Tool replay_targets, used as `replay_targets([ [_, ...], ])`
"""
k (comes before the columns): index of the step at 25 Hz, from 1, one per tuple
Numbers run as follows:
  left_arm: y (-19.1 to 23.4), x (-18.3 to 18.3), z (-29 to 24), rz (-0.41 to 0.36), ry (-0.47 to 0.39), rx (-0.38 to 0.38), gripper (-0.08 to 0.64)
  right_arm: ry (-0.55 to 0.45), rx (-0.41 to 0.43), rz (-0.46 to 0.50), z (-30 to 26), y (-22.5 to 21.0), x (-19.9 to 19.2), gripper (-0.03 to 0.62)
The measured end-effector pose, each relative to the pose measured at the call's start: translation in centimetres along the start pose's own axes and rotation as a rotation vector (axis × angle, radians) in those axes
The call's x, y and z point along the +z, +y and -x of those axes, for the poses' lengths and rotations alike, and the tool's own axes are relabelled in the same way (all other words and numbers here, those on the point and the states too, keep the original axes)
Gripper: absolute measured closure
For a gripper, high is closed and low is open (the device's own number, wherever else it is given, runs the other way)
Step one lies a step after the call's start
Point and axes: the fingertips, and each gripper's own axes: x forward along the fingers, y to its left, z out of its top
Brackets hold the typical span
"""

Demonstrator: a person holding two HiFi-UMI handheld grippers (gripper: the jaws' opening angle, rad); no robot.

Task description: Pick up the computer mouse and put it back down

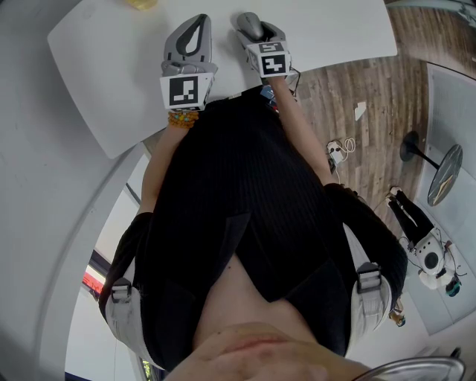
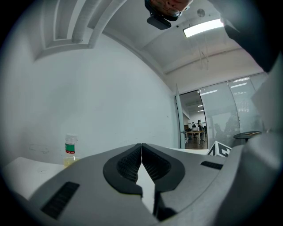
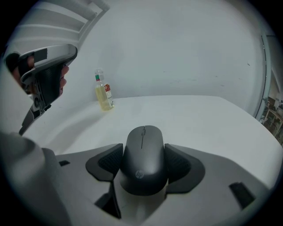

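The right gripper (image 3: 144,164) is clamped on the computer mouse (image 3: 142,152), one ribbed pad pressed to each flank of it, while the left gripper (image 2: 141,155) is closed with nothing in it, its two pads meeting along a thin seam. Widest in the head view is the wooden floor (image 1: 349,82) to the person's right. Over it stands the white table (image 1: 104,67), which both grippers reach across from its near edge. In the head view the left gripper (image 1: 195,33) and the right gripper (image 1: 259,31) sit side by side, near each other but apart, each with its marker cube facing the camera. The right gripper view shows the left gripper (image 3: 44,73) raised at the far left of the frame. The mouse is dark grey, with its logo end toward the camera and its scroll wheel pointing away over the table (image 3: 212,119). Whether its underside touches the tabletop cannot be told. In the head view only its rounded nose (image 1: 248,21) shows past the jaws. A small bottle (image 3: 104,93) of yellowish liquid stands upright near the far edge, well apart from the mouse, and the left gripper view also catches the bottle (image 2: 70,150).
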Motion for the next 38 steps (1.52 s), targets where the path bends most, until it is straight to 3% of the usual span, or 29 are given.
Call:
replay_targets([
  [12, 0.3, -0.4, 0.2, 0.005, 0.007, -0.006, 0.545, 0.07, -0.007, 0.074, -1.2, 0.2, -1.6, 0.298],
  [22, 0.3, -0.5, -0.1, 0.01, 0.004, -0.02, 0.545, 0.166, 0.034, 0.048, -1.2, 0.7, -1.4, 0.298],
  [38, 0.2, 0.0, 0.0, 0.011, -0.012, -0.016, 0.545, 0.16, 0.032, 0.06, -1.2, 0.3, -1.1, 0.298],
])
